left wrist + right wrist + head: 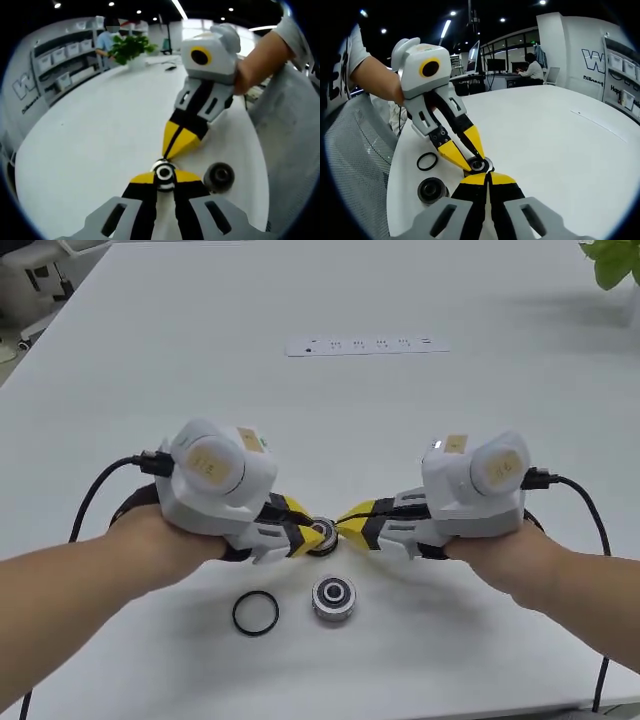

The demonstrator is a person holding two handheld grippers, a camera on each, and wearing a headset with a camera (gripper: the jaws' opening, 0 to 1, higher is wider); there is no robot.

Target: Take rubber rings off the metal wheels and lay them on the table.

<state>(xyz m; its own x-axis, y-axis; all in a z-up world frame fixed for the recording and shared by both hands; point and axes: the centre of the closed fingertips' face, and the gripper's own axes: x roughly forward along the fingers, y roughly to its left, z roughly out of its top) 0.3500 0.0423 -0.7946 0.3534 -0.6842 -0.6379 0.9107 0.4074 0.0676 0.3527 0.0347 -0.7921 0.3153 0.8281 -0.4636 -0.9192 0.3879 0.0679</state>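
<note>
Yellow-tipped, the left gripper pinches 1 metal wheel. The right gripper, its jaws pressed together, touches that wheel's rim. Nearer the person, a 2nd wheel and 1 loose rubber ring lie side by side on the white table.

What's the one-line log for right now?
left gripper: shut on metal wheel | right gripper: jaws together, tips at that wheel | rubber ring: loose on table | second wheel: beside ring
</note>
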